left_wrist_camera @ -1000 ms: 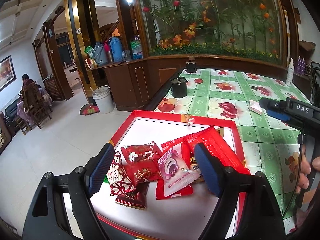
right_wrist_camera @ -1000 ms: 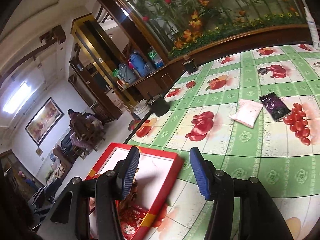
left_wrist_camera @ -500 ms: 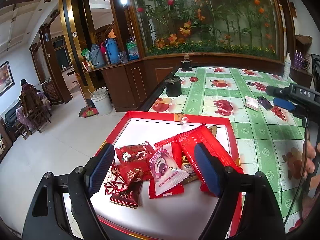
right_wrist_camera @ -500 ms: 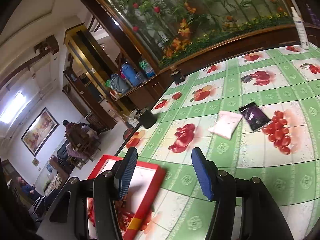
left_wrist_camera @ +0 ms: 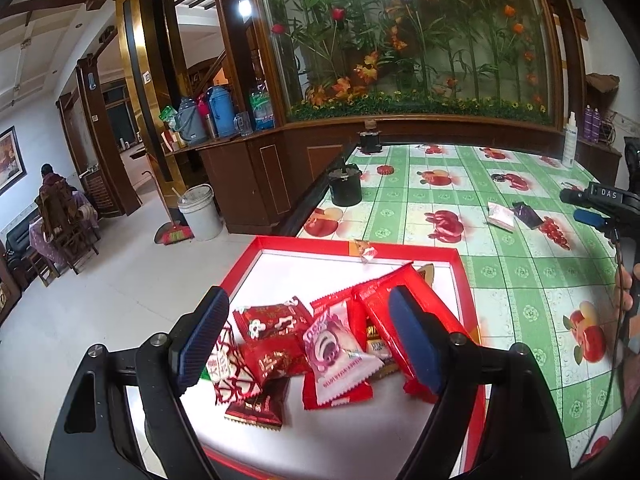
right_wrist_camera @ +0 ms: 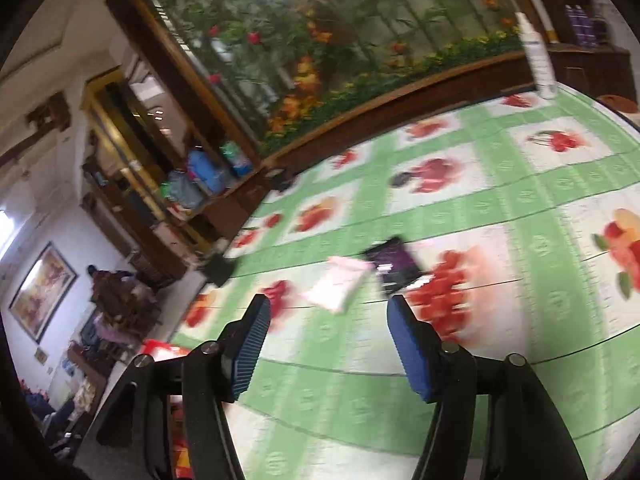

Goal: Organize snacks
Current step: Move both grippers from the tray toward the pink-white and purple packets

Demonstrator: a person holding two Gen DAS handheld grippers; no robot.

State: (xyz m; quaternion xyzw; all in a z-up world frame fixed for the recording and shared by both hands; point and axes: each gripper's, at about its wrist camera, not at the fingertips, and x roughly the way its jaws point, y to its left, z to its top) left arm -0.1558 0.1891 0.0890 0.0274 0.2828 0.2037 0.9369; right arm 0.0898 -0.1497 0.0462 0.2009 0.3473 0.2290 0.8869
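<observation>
Black pot (left_wrist_camera: 345,190) and white spray bottle (left_wrist_camera: 569,141) on green fruit-print desk (left_wrist_camera: 516,276); white bucket (left_wrist_camera: 199,212) on floor; thermoses (left_wrist_camera: 222,111) on wooden cabinet.

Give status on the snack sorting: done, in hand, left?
Done: a pile of red and pink snack packets lies in the red-rimmed white tray.
In hand: nothing. The left gripper hangs open over the pile; the right gripper, jaws just opening and empty, faces the loose packets.
Left: the pale pink packet and dark purple packet on the green fruit-print tablecloth, and a small candy on the tray rim.
</observation>
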